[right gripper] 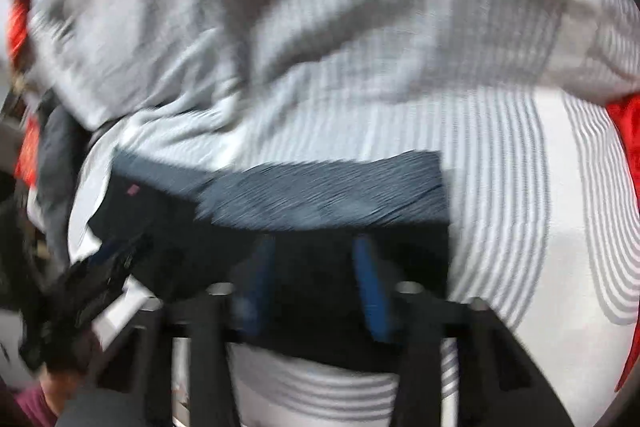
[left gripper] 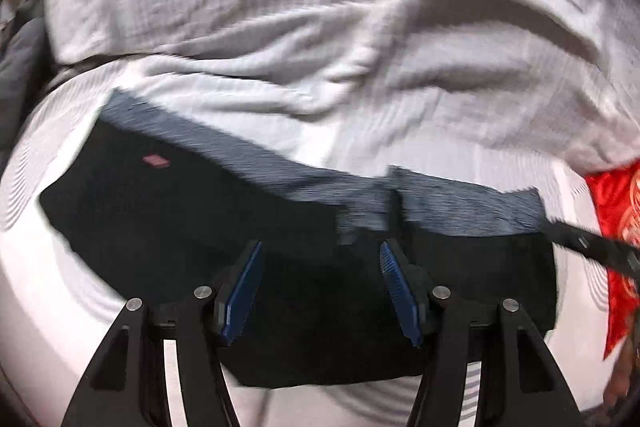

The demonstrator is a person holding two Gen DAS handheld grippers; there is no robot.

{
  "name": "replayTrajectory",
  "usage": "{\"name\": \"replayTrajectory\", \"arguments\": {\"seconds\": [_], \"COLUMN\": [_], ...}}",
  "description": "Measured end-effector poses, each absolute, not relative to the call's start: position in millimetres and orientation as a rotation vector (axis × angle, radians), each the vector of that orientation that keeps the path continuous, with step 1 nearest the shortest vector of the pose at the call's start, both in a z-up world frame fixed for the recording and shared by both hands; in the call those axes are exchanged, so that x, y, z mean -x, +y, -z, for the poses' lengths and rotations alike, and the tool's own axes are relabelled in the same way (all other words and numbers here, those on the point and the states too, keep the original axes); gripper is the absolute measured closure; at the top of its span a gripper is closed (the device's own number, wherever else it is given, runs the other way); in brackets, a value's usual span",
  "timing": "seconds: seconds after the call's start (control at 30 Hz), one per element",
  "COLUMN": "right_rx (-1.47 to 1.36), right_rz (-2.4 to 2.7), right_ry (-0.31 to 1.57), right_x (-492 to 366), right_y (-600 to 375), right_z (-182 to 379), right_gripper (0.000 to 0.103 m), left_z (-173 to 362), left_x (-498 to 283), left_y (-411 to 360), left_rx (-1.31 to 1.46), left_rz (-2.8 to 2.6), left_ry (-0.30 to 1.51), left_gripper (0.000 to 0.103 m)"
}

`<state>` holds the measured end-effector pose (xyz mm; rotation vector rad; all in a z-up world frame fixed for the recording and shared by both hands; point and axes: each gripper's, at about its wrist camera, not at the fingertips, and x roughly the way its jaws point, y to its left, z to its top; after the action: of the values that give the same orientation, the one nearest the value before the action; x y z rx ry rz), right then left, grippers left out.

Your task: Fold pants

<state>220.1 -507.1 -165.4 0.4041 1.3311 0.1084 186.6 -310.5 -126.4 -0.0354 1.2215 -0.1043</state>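
The left gripper has its blue pads spread wide, gripping nothing, poised above the dark pants. The right gripper, blurred, seems equally spread over the same single folded pair. Just beyond both lies the striped bedsheet, then one rumpled pale blanket.

The folded pants lie on the bed sheet, with a rumpled blanket behind them and a cushion to their right.
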Motion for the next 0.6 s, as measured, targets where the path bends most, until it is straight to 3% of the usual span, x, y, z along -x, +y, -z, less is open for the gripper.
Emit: {"name": "replayTrajectory", "arguments": {"seconds": [0.03,0.23,0.37,0.47,0.5,0.53,0.6], "right_rx": [-0.408,-0.390,-0.464,-0.368,-0.321,-0.289,-0.232], "right_rz": [-0.113,-0.172,-0.212,-0.298,-0.337,-0.376,-0.466], "right_ry": [1.342,1.516,1.508,1.487,1.477,1.474,1.458], "right_x": [-225,-213,-211,-228,-238,-253,-276], "right_y": [-511,-502,-512,-497,-487,-476,-451], "right_z": [170,224,215,193,184,180,170], "right_gripper": [0.081,0.081,0.081,0.079,0.068,0.051,0.042], "left_z": [130,176,181,177,177,177,176], "left_x": [-188,-173,-167,-169,-170,-169,-166], "left_y": [-318,-345,-340,-340,-341,-341,-338], "left_rx": [0.032,0.014,0.073,0.087,0.089,0.094,0.113], "left_rz": [0.121,0.164,0.152,0.146,0.146,0.144,0.140], "left_ry": [1.234,1.344,1.343,1.336,1.335,1.333,1.327], "left_gripper": [0.042,0.042,0.042,0.042,0.042,0.042,0.042]}}
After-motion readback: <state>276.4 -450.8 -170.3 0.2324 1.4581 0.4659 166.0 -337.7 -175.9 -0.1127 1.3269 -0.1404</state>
